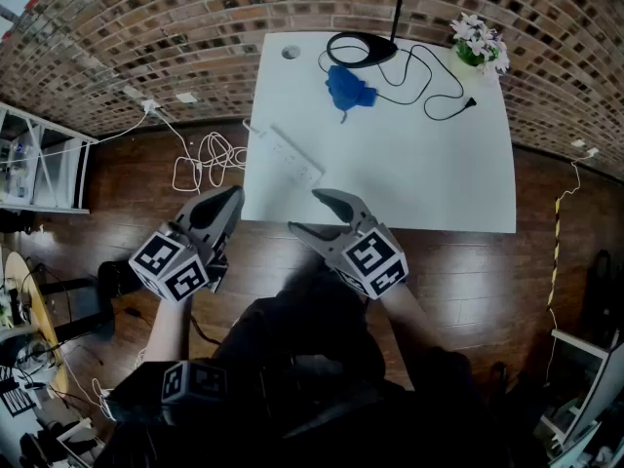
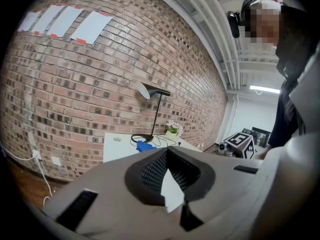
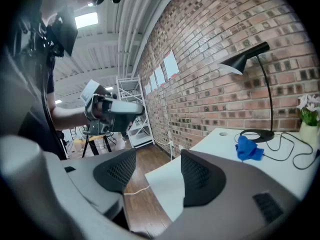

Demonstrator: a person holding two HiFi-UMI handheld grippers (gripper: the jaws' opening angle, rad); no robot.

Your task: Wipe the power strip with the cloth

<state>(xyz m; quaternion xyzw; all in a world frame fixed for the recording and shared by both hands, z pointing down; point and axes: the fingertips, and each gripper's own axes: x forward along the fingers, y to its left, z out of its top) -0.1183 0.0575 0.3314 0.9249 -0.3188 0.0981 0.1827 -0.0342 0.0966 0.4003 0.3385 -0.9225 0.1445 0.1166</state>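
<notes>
A white power strip lies slantwise near the left front corner of the white table, its cord running off to the floor. The crumpled blue cloth sits farther back beside the lamp base; it also shows as a blue cloth in the left gripper view and a blue cloth in the right gripper view. My left gripper hangs shut and empty just off the table's front left corner. My right gripper stands open with nothing between its jaws, at the front edge, short of the strip.
A black desk lamp stands at the back, its black cable looping across the table. A pot of flowers occupies the back right corner. White cord coils on the wooden floor at the left, near a metal shelf.
</notes>
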